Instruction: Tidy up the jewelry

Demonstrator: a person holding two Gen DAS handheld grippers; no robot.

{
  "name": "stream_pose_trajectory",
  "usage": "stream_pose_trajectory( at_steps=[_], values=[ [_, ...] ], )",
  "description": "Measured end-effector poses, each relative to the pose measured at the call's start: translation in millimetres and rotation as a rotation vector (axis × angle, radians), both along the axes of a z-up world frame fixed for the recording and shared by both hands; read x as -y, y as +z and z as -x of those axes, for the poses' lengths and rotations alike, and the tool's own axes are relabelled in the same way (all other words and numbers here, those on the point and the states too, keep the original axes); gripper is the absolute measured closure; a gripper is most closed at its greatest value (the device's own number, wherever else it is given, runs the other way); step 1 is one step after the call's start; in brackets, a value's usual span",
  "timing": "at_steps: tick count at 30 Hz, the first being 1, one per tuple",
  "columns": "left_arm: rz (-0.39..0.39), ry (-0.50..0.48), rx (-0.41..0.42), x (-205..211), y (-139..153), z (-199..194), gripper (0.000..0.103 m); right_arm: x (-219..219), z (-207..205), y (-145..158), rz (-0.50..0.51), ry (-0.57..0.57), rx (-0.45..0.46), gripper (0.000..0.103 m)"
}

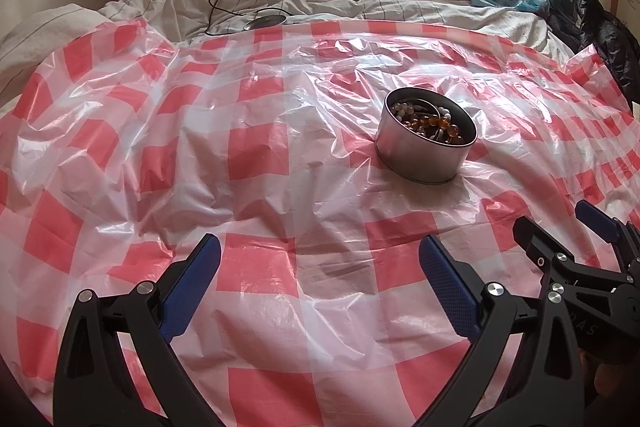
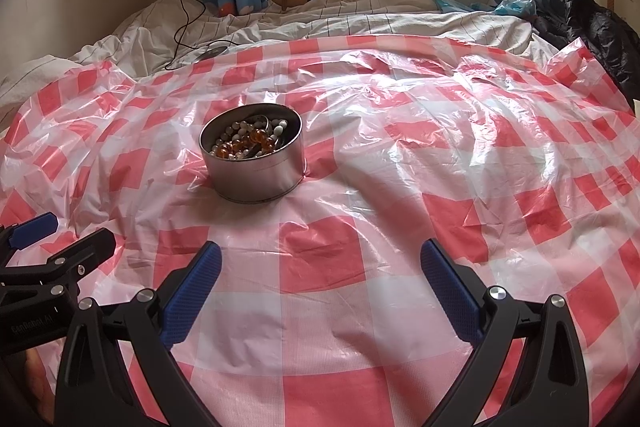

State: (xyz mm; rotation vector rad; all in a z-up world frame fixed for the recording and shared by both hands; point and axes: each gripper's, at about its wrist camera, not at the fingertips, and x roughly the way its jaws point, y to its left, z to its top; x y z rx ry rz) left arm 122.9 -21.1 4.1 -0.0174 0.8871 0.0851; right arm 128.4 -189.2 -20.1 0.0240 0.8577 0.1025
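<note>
Left tongs [image 1: 320, 267] spread wide, empty, low over the checked plastic sheet [image 1: 260, 163]. Right tongs [image 2: 320, 267] likewise spread, empty, just beside the left ones. Round metal tin [image 1: 424, 143] of beaded jewelry [image 2: 250, 139] sits on the sheet ahead, between the two lines of sight, well apart from both. Left view alone shows a fingertip at its lower right edge. Sheet otherwise bare; rumpled bedding [image 2: 320, 23] beyond its far edge.
</note>
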Motion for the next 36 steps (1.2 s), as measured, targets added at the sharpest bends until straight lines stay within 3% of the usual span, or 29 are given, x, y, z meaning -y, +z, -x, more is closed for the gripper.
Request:
stream_pose_trajectory(
  at_steps=[36],
  values=[
    [0.001,0.013,-0.021,-4.0,-1.3,-1.7,0.008,-1.3,-0.4,-1.8,0.003,0.004,-0.008,0.008]
  ],
)
